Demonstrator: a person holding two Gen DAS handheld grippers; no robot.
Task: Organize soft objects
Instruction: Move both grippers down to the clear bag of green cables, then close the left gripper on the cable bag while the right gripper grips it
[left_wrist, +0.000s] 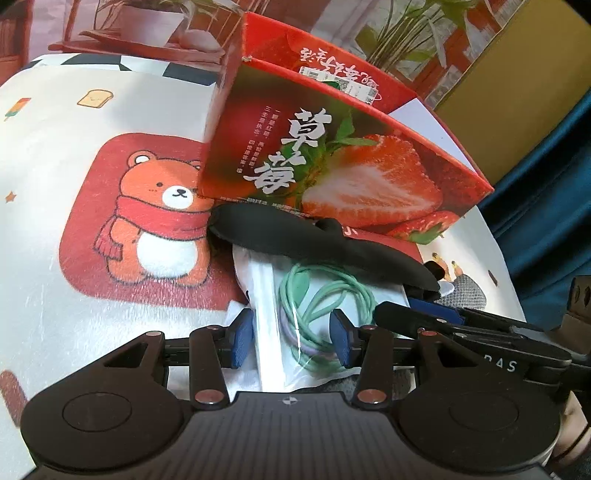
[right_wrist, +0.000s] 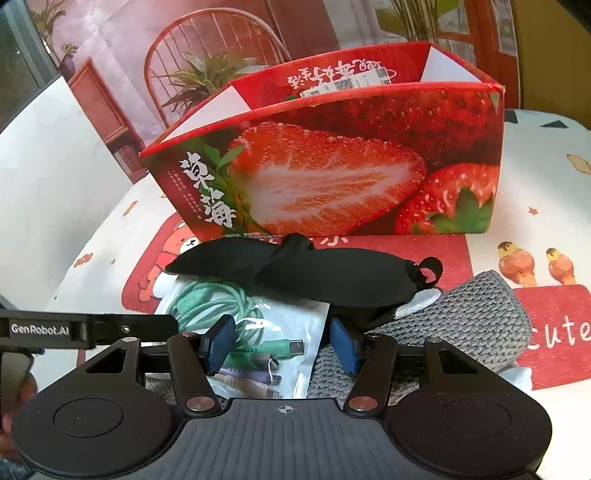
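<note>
1. In my left wrist view, the left gripper (left_wrist: 299, 341) sits low in the middle of the frame, its blue pads (left_wrist: 242, 341) spread on either side of a clear bag of cables (left_wrist: 314, 314). The pads stand just off the bag's sides, so I read this claw as released.
2. The green cable (left_wrist: 321, 295) is coiled inside that bag, which lies on the bear-print cloth (left_wrist: 110, 184).
3. A black eye mask (left_wrist: 317, 242) lies across the far end of the bag, right below the strawberry box (left_wrist: 343, 166) in the upper middle.
4. In my right wrist view, the right gripper (right_wrist: 282, 343) is also low and central, spread wide and released, with the bag of cables between its pads.
5. There the eye mask stretches across mid-frame, touching the foot of the box.
6. A grey knitted piece (right_wrist: 461, 325) lies at the right, partly under the mask's end.
7. The left gripper's arm enters from the left edge.
</note>
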